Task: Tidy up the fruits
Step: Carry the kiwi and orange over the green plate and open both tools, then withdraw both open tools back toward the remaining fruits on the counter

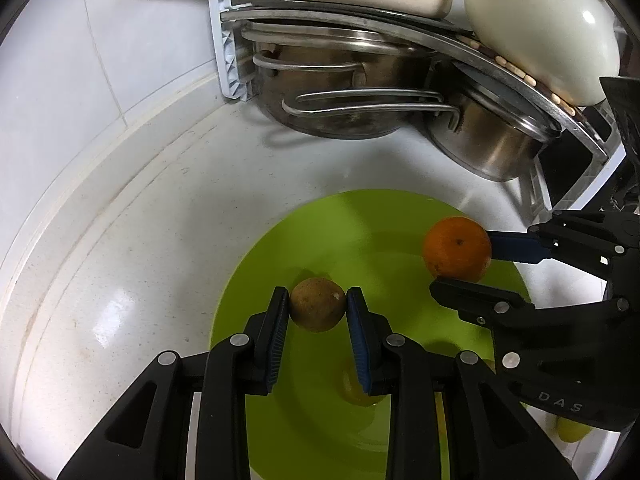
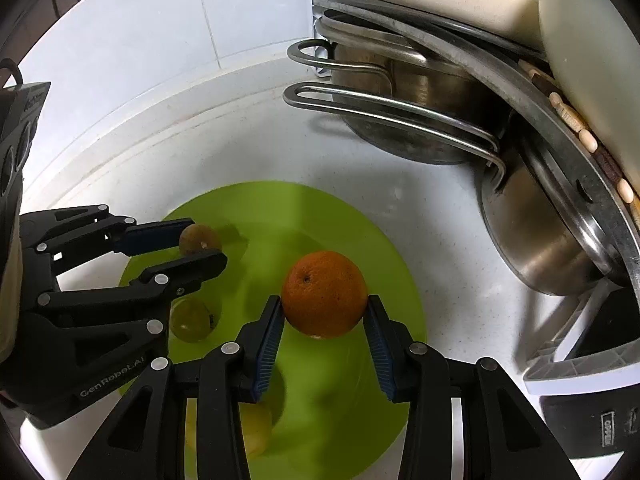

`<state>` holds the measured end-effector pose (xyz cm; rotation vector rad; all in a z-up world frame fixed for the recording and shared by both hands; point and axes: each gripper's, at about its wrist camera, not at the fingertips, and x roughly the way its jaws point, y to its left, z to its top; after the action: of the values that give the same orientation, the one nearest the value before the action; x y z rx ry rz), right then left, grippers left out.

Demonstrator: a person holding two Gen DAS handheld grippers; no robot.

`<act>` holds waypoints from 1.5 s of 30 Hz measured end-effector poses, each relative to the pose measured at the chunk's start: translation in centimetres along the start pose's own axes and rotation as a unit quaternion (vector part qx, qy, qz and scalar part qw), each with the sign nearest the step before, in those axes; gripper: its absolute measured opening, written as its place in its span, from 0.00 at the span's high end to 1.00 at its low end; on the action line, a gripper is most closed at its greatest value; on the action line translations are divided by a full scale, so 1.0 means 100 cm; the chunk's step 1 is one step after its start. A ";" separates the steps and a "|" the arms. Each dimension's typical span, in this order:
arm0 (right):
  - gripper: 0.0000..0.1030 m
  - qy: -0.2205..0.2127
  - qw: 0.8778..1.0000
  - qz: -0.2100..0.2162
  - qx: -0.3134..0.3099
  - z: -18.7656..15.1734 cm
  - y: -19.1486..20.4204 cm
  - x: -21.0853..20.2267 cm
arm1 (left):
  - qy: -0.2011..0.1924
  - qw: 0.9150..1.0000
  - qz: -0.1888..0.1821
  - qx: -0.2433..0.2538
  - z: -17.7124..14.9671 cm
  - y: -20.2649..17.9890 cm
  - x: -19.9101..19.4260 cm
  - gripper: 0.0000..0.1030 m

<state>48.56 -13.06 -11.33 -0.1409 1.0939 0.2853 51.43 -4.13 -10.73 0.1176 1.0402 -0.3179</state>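
Glossy green plastic plate (image 1: 280, 240); shiny steel pots (image 2: 540, 248); dimpled orange (image 2: 324, 294).

Stacked pots (image 1: 360, 92) crowd behind the green plate (image 1: 360, 220); left counter (image 1: 120, 260) open

I'm in a home kitchen. Steel pots (image 1: 344, 92) under a dish rack (image 1: 230, 40); white counter (image 1: 120, 240), tiled wall (image 1: 80, 60).

Both claws were matte black plastic with silver round screws at the joints. The left claw (image 1: 317, 305) had ribbed blue pads. The right claw (image 2: 325, 312) bore pale lettering
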 end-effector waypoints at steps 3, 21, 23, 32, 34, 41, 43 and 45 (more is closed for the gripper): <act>0.59 0.002 1.000 0.001 0.000 0.000 0.000 0.002 | -0.002 1.000 0.001 0.002 0.000 0.000 0.000 0.71; 0.53 -0.035 0.999 -0.014 0.012 -0.007 0.003 -0.024 | -0.044 0.999 0.019 -0.003 -0.011 -0.003 -0.047 0.51; 0.53 -0.043 0.999 -0.015 0.014 -0.010 0.004 -0.032 | -0.056 0.998 0.024 -0.004 -0.013 -0.004 -0.058 0.47; 0.49 -0.099 0.995 -0.017 0.023 -0.035 0.012 -0.084 | -0.094 0.995 0.024 -0.012 -0.025 -0.010 -0.109 0.35; 0.46 -0.114 0.993 -0.019 0.023 -0.042 0.015 -0.098 | -0.105 0.994 0.028 -0.016 -0.031 -0.011 -0.122 0.34; 0.42 -0.162 0.986 -0.034 0.019 -0.063 0.025 -0.138 | -0.137 0.990 0.029 -0.019 -0.058 -0.022 -0.163 0.27; 0.40 -0.172 0.984 -0.034 0.020 -0.072 0.026 -0.148 | -0.142 0.989 0.032 -0.016 -0.065 -0.027 -0.172 0.26; 0.40 -0.180 0.983 -0.033 0.023 -0.079 0.030 -0.157 | -0.147 0.989 0.030 -0.015 -0.074 -0.032 -0.180 0.24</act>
<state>34.19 -14.67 -0.88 -0.0794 0.7350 0.2153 35.94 -1.70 1.25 0.0730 0.7470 -0.2556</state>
